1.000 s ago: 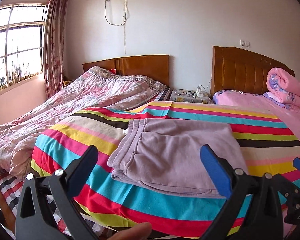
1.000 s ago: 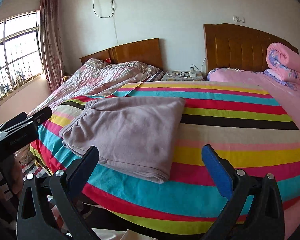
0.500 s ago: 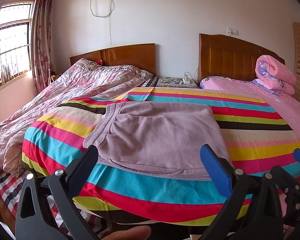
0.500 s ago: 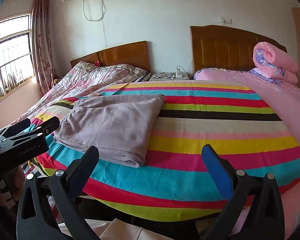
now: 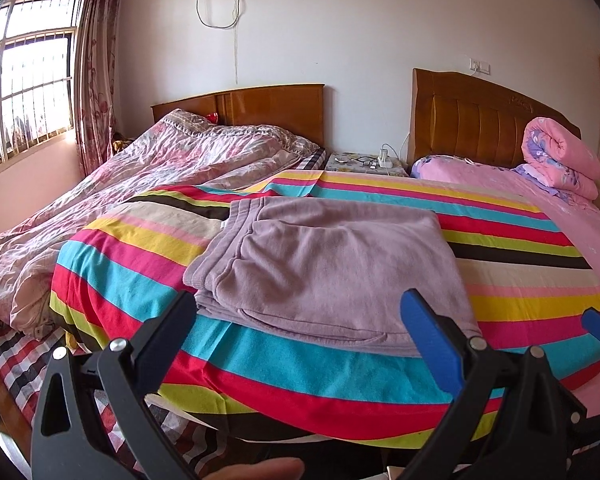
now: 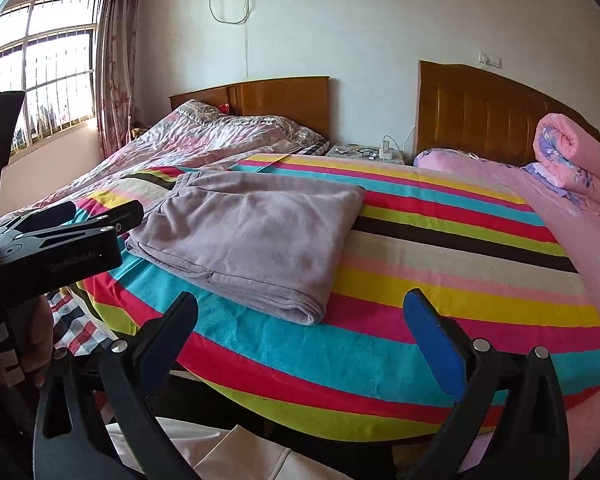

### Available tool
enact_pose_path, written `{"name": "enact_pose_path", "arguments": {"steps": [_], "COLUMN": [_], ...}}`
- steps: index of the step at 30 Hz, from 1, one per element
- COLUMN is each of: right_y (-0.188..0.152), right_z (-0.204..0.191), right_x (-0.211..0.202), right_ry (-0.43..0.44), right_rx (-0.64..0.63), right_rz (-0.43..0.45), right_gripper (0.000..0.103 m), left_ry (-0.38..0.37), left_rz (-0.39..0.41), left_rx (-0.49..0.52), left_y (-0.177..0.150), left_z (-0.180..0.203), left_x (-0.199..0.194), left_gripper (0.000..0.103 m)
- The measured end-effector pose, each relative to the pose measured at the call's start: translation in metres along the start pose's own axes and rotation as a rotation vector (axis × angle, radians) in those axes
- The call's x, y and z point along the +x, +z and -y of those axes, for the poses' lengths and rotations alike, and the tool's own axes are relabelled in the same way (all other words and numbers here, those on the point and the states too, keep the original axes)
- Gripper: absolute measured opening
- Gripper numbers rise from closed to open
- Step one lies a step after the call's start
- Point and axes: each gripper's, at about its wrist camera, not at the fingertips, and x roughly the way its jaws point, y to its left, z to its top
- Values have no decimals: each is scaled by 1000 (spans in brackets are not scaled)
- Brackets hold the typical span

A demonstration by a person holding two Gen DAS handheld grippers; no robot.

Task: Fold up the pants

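Observation:
The mauve pants [image 5: 328, 268] lie folded in a flat rectangle on the striped blanket [image 5: 340, 364], waistband at the left. They also show in the right wrist view [image 6: 252, 232], left of centre. My left gripper [image 5: 300, 316] is open and empty, held back from the bed's near edge in front of the pants. My right gripper [image 6: 300, 316] is open and empty, off the bed edge to the right of the pants. The left gripper's body [image 6: 60, 248] shows at the left of the right wrist view.
A crumpled floral quilt [image 5: 140, 184] covers the left bed. A rolled pink quilt [image 5: 560, 160] lies by the right headboard [image 5: 480, 120]. A nightstand [image 5: 364, 162] with chargers stands between the beds. A window [image 5: 24, 80] is at the left.
Both grippers have drawn back from the bed and turned slightly. The folded pants have stayed put on the blanket. Both grippers stayed open.

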Motion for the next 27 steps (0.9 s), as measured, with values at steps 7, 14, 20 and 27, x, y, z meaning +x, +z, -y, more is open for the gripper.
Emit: {"name": "enact_pose_path", "arguments": {"steps": [7,14,20,27], "right_y": [0,0,0,0], "right_z": [-1,-3,-3,-5], "right_x": [0,0,0,-1], "right_ry": [-1,-7,-10,-12], "right_rx": [-5,-3,-2,-3], "right_rz": [0,-5,-6,-11], "right_gripper": [99,99,99,99], "left_ry": [-3,-4,-5,-5], "left_rz": [4,-1,4,-1], "left_rx": [0,3,3,1], "left_y": [0,-1,-3,-5], "left_z": [-1,-1,-2,-4], "left_x": [-1,0,-2,-2], "left_gripper": [102,102,102,102]}}
